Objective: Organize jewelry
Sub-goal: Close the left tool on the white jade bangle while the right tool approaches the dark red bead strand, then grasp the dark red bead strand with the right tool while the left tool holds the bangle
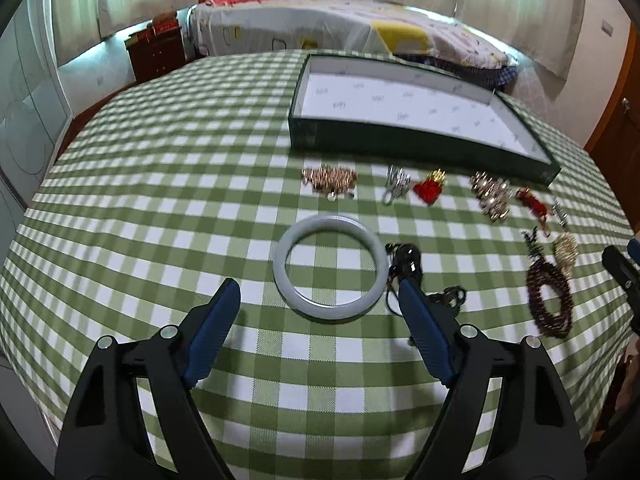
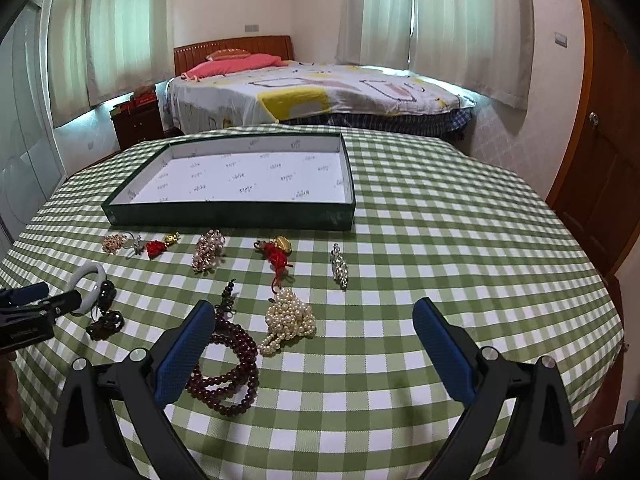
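Observation:
A pale jade bangle lies flat on the green checked cloth just ahead of my open left gripper; it also shows in the right wrist view. A dark green tray with a white lining stands behind, also in the right wrist view. My right gripper is open and empty, above a pearl necklace, with a dark red bead strand at its left finger. A row of small pieces lies before the tray: gold chain, red charm, crystal cluster, silver brooch.
A black bead bracelet lies right of the bangle, beside my left gripper's right finger. The table edge curves round near both grippers. A bed stands behind the table, and a wooden door is at the right.

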A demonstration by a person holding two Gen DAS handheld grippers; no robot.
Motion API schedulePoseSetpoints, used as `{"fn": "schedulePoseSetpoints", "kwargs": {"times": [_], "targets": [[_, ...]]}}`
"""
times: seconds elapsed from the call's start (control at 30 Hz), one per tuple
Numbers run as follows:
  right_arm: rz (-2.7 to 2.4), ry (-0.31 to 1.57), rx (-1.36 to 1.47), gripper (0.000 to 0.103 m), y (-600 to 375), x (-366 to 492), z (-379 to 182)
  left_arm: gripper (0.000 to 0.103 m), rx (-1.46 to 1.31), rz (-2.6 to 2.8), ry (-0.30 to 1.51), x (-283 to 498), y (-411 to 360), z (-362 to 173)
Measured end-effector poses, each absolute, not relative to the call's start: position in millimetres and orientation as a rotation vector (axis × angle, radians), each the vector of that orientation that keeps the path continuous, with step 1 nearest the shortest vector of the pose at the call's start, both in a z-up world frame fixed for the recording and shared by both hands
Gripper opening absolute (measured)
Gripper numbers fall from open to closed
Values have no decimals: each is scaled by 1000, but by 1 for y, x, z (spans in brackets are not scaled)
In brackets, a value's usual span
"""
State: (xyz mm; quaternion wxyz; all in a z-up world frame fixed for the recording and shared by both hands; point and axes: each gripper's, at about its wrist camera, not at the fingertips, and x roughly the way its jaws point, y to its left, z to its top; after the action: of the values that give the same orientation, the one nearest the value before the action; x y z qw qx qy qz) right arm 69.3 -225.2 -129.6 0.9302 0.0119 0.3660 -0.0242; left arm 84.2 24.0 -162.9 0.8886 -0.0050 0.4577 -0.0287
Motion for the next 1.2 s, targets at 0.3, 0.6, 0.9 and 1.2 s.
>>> {"fn": "schedulePoseSetpoints", "kwargs": {"times": [0.3,0.6,0.9,1.2], "targets": [[-44,774,37,97,-228,78,-136,80,10,-30,984,94,24,-176],[-46,786,46,97,-231,83,-140,80,1,-17,982,112,27,-177],[-50,790,44,97,-233,86,-140,86,11,-30,966,125,23,-179],[-40,805,56,97,-234,86,-144,69,10,-36,930,116,25,-176]]}}
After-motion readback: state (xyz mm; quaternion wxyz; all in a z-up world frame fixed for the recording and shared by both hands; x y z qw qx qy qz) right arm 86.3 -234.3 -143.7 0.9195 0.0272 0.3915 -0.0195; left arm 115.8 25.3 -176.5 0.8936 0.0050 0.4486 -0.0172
